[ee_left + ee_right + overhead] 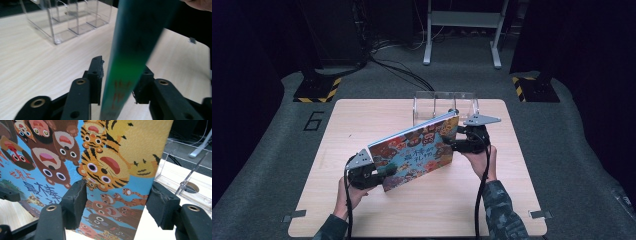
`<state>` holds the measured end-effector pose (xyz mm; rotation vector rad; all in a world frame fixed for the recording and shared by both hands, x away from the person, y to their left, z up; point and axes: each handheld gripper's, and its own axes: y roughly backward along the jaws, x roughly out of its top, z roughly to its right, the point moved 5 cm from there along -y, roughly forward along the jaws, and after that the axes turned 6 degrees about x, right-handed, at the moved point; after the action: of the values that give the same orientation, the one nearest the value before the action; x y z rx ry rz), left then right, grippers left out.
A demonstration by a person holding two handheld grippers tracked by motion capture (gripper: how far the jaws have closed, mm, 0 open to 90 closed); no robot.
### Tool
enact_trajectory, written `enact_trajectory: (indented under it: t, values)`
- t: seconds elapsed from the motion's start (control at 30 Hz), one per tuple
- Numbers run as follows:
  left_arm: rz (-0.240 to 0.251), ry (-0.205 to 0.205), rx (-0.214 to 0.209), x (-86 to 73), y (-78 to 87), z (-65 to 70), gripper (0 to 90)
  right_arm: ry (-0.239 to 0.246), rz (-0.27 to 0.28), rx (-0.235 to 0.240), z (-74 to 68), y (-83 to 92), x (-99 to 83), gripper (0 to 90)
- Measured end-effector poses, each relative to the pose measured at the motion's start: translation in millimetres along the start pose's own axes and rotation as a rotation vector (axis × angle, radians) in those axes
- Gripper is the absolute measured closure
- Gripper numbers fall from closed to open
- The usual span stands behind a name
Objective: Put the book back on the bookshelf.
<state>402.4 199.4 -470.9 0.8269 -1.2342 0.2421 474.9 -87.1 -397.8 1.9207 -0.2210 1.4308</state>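
A picture book (417,152) with cartoon animals on its cover stands tilted on the wooden table (362,115), cover toward me. My left gripper (387,175) is at its lower left corner. In the left gripper view the book (125,62) runs edge-on between the jaws, and my left gripper (117,82) has both pads against it. My right gripper (452,145) is at the book's right edge. In the right gripper view the cover (105,157) faces the camera across my right gripper (116,202): one pad lies over the cover, the other sits at the edge, and pressure cannot be judged.
A clear acrylic divider box (446,102) stands just behind the book at the table's far edge, also seen as the box (65,22) and box (190,180). Dark floor, cables and stand feet lie beyond the table. Bare wood surrounds the book.
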Motion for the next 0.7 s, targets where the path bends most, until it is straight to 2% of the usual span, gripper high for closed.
enact_trajectory:
  t: [0.07, 0.1, 0.13, 0.2, 0.27, 0.3, 0.33, 0.37, 0.4, 0.43, 0.47, 0.5, 0.53, 0.63, 0.67, 0.7]
  values:
    - [-0.005, 0.004, 0.003, 1.4, 0.7, -1.1, 58.2, 0.001, -0.001, -0.002, -1.1, 1.2, -0.9, 35.1]
    - [0.005, 0.02, 0.021, 2.8, 0.4, -1.6, 55.0, 0.002, 0.001, -0.003, -1.3, 1.5, -1.2, 35.1]
    - [-0.01, 0.014, 0.005, 2.8, 1.2, -2.7, 55.5, 0.001, 0.001, -0.003, -1.5, 1.8, -1.5, 35.0]
    - [-0.015, -0.004, 0.05, 3.3, 1.3, -6.6, 51.7, -0.003, 0.004, -0.001, -2.1, 2.3, -1.9, 34.8]
    - [-0.031, 0.025, 0.008, 3.7, 1.7, -7.7, 49.5, -0.006, 0.007, 0.001, -2.5, 2.7, -2.2, 34.4]
    - [-0.024, 0.034, 0.006, 4.9, 1.5, -7.5, 47.1, -0.008, 0.009, 0.001, -3.0, 2.7, -2.3, 34.3]
    - [-0.024, 0.017, 0.037, 6.5, 2.1, -9.2, 47.4, -0.005, 0.01, -0.001, -3.2, 2.9, -2.3, 34.1]
    - [-0.023, 0.008, 0.041, 7.8, 2.7, -9.8, 47.5, -0.004, 0.011, -0.001, -3.6, 3.1, -2.4, 34.0]
    - [-0.02, 0.025, 0.023, 10.3, 3.3, -8.5, 48.2, -0.005, 0.011, -0.001, -3.9, 3.4, -2.6, 33.9]
    - [-0.02, 0.006, 0.052, 13.6, 5.0, -8.6, 50.4, -0.005, 0.015, 0.0, -4.2, 3.5, -2.7, 33.8]
    - [-0.002, 0.002, 0.06, 16.4, 5.4, -7.2, 52.4, -0.003, 0.017, 0.001, -4.4, 3.7, -2.7, 33.8]
    - [0.007, 0.011, 0.033, 20.0, 6.3, -5.1, 52.1, -0.003, 0.018, 0.002, -4.5, 3.8, -2.7, 33.8]
    - [0.011, 0.029, 0.027, 24.8, 8.5, -3.3, 52.3, 0.006, 0.017, 0.003, -4.4, 3.7, -2.5, 33.7]
    - [0.03, 0.047, -0.004, 34.4, 11.8, -4.1, 52.8, 0.004, 0.016, 0.003, -5.0, 3.4, -2.2, 32.7]
    - [0.038, 0.039, -0.028, 37.6, 13.0, -3.6, 52.1, 0.003, 0.015, 0.0, -5.3, 2.9, -2.2, 32.4]
    - [0.039, 0.041, -0.047, 41.2, 13.5, -3.3, 46.6, 0.003, 0.015, -0.001, -5.4, 2.7, -2.3, 31.9]
